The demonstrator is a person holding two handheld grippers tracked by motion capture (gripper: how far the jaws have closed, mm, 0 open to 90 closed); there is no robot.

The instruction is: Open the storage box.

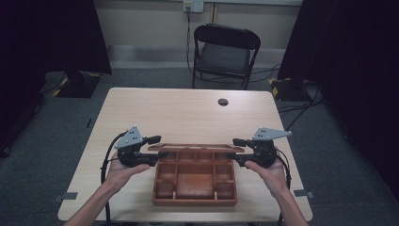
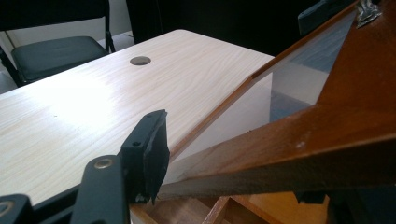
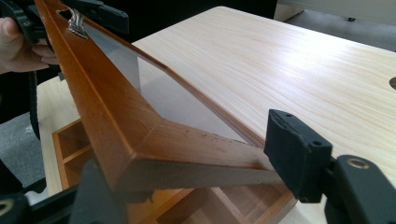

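A brown wooden box [image 1: 194,201] with several compartments sits at the table's near edge. Its glass-panelled lid [image 1: 195,148] is raised off the box and stands tilted, hinged at the back. My left gripper [image 1: 156,149] holds the lid's left end and my right gripper [image 1: 236,149] its right end. In the left gripper view the lid frame [image 2: 355,93] lies between the jaws, one pad [image 2: 152,154] against its edge. In the right gripper view the frame [image 3: 140,140] fills the gap up to the right pad [image 3: 294,158]. A metal clasp [image 3: 77,23] sits on the lid's front rail.
Bare light-wood table [image 1: 188,113] stretches beyond the box, with a round cable hole [image 1: 223,101] near its far edge. A black folding chair [image 1: 226,52] stands behind the table. Dark curtains flank both sides, and cables lie on the floor at right.
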